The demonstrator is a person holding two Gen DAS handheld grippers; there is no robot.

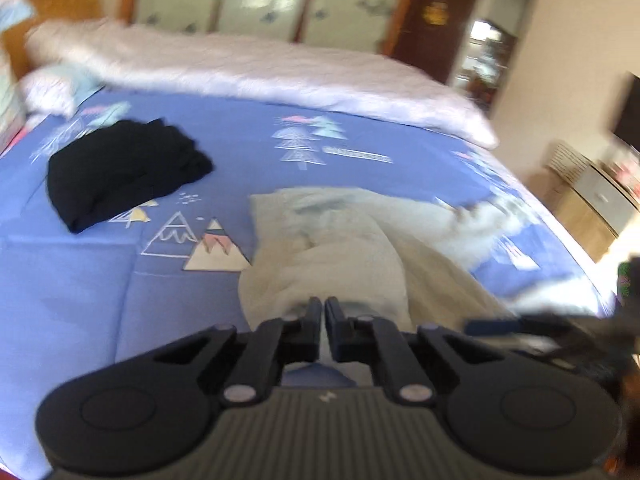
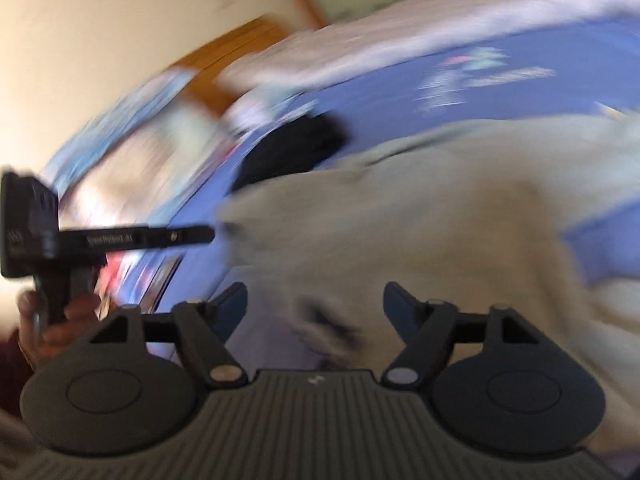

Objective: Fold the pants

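Motion blur smeared the beige pants (image 1: 340,240), hiding their seams and far leg. They lay rumpled on the blue bedsheet (image 1: 100,300), near the bed's right edge. The left gripper (image 1: 323,308) pinched their near fold, jaws together. The right gripper (image 2: 315,300) hovered above them, jaws apart. A black garment (image 1: 120,172) lay well apart, with bare sheet between.

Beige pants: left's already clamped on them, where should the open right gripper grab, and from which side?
A judgement: take the beige pants at the edge nearest the right gripper, coming in low along the blue bedsheet. Its jaws already straddle that fabric, while the left gripper pinches another edge. Blur hides which hem it is.
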